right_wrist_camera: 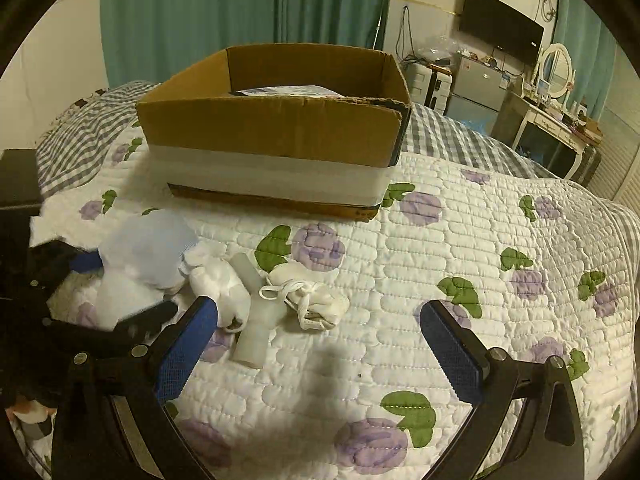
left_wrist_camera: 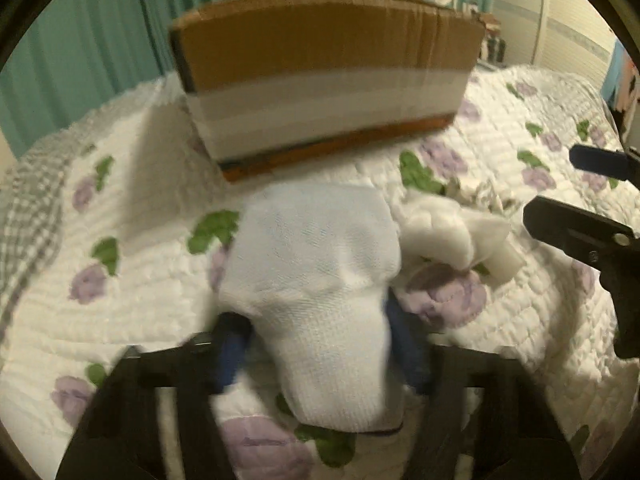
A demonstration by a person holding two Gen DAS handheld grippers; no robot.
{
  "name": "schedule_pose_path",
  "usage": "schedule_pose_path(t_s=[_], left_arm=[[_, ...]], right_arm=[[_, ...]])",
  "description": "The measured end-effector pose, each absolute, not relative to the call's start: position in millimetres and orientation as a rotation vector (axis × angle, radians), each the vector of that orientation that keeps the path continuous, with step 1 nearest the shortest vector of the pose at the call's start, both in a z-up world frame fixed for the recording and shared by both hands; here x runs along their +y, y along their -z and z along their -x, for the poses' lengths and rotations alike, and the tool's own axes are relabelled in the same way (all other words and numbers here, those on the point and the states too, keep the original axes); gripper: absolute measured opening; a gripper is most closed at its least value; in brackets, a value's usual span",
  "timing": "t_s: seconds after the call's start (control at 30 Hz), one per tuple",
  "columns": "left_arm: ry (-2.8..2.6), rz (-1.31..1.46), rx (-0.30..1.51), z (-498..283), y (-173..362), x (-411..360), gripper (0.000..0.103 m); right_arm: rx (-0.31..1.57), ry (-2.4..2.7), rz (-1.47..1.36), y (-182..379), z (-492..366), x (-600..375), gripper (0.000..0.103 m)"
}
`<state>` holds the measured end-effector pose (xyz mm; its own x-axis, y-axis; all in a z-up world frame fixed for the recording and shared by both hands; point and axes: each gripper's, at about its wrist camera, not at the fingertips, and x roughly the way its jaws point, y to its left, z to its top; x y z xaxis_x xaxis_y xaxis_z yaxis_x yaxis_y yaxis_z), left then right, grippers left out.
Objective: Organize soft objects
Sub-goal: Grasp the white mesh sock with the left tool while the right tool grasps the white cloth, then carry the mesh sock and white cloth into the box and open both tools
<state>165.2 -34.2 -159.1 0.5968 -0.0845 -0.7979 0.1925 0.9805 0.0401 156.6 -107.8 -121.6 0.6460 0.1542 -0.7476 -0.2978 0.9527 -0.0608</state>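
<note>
My left gripper (left_wrist_camera: 316,348) is shut on a white sock (left_wrist_camera: 320,280) and holds it just above the quilt; the sock also shows in the right wrist view (right_wrist_camera: 140,256). An open cardboard box (left_wrist_camera: 324,80) (right_wrist_camera: 276,128) stands on the bed behind it. A second bunched white sock (left_wrist_camera: 436,232) (right_wrist_camera: 216,280) lies to the right of the held one, next to a white plastic tube (right_wrist_camera: 256,312). A white cloth item with laces (right_wrist_camera: 312,300) lies further right. My right gripper (right_wrist_camera: 320,332) is open and empty, over the quilt in front of these items.
The bed has a white quilt with purple flowers (right_wrist_camera: 440,264) and a grey checked sheet (right_wrist_camera: 440,136) at its far side. Teal curtains (right_wrist_camera: 200,20) hang behind. A desk, mirror and TV (right_wrist_camera: 500,28) stand at the right.
</note>
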Motion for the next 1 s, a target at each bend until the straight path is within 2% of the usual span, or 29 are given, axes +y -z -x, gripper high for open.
schedule_pose_path(t_s=[0.1,0.17,0.3,0.5,0.6,0.67,0.7,0.73,0.77,0.87,1.0], left_arm=[[0.186,-0.102,0.932,-164,157,-32,0.041],[0.191,-0.083,0.925,-161,152,-28,0.041],[0.154,-0.065,0.897,-154,137,-11,0.041],[0.083,-0.053,0.866,-152,124,14,0.041],[0.073,-0.024,0.884,-156,125,23,0.041],[0.083,0.003,0.891,-156,126,27,0.041],[0.083,0.004,0.89,-156,126,27,0.041],[0.083,0.0,0.889,-156,126,27,0.041],[0.086,-0.001,0.888,-156,126,27,0.041],[0.1,0.001,0.889,-155,126,28,0.041],[0.088,-0.011,0.896,-153,128,27,0.041]], right_arm=[[0.831,-0.278,0.187,123,-155,-104,0.101],[0.826,-0.295,0.19,124,-154,-101,0.097],[0.806,-0.34,0.192,121,-151,-89,0.096],[0.824,-0.392,0.246,132,-152,-56,0.085],[0.84,-0.411,0.311,143,-156,-35,0.074],[0.854,-0.411,0.345,150,-161,-25,0.063],[0.858,-0.402,0.35,154,-165,-21,0.061],[0.867,-0.395,0.352,158,-168,-19,0.053],[0.875,-0.386,0.357,161,-169,-17,0.04],[0.859,-0.365,0.365,162,-167,-18,0.035],[0.824,-0.405,0.289,142,-156,-27,0.035]])
